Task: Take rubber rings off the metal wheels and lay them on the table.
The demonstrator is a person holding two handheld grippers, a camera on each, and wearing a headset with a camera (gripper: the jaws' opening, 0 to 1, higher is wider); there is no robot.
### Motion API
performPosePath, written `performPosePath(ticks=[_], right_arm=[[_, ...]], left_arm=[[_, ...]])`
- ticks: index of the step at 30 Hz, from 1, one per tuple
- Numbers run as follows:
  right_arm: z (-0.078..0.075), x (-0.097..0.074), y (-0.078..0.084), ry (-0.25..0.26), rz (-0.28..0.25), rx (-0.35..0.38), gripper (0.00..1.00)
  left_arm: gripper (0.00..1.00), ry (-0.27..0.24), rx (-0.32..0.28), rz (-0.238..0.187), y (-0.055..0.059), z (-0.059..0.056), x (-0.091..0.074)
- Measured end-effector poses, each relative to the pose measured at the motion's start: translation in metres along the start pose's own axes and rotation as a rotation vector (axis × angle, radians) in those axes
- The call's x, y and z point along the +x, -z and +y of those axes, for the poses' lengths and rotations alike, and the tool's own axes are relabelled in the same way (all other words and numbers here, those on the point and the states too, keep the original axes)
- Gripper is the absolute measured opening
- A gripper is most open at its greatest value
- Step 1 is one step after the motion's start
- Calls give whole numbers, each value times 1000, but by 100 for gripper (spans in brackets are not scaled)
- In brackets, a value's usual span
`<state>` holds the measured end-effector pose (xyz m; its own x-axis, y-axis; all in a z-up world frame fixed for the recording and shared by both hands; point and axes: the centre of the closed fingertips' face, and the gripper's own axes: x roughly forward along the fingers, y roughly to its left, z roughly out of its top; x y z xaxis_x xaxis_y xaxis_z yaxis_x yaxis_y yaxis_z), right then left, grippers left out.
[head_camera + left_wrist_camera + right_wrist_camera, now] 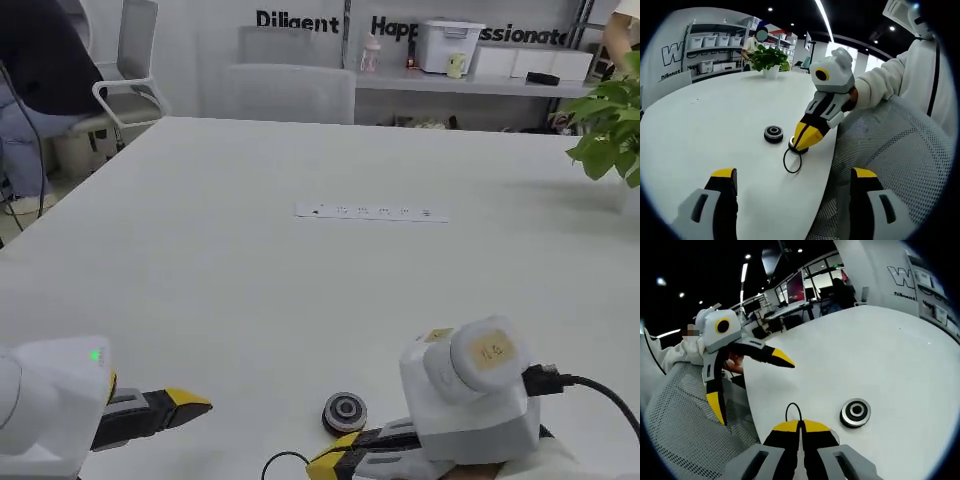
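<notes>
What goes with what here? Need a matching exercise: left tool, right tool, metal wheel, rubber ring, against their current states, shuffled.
Things
1. left tool
2. right tool
3. metal wheel
4. rubber ring

States
A. lies flat on the table, nothing gripping it
B. jaws wide apart, holding nothing
C. jaws shut tight together
D. thin black loop pinched at yellow jaw tips

Pairs: 1-B, 2-C, 3-A, 4-D
</notes>
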<state>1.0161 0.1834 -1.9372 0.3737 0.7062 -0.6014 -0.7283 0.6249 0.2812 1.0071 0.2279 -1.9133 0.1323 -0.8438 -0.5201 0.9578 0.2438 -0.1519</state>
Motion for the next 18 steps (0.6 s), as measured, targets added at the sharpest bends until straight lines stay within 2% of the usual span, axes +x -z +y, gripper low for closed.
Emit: performPosePath(ticks=[4,8,18], right_arm=[[-4,3,0,25,10,-48,0],[-4,5,1,29,17,-83,0],[-11,3,2,52,22,-96,4]], left_arm=[[92,2,-3,5,1,0,0],[92,3,-4,8,2,-1,1],[92,4,-5,13,3,0,1]])
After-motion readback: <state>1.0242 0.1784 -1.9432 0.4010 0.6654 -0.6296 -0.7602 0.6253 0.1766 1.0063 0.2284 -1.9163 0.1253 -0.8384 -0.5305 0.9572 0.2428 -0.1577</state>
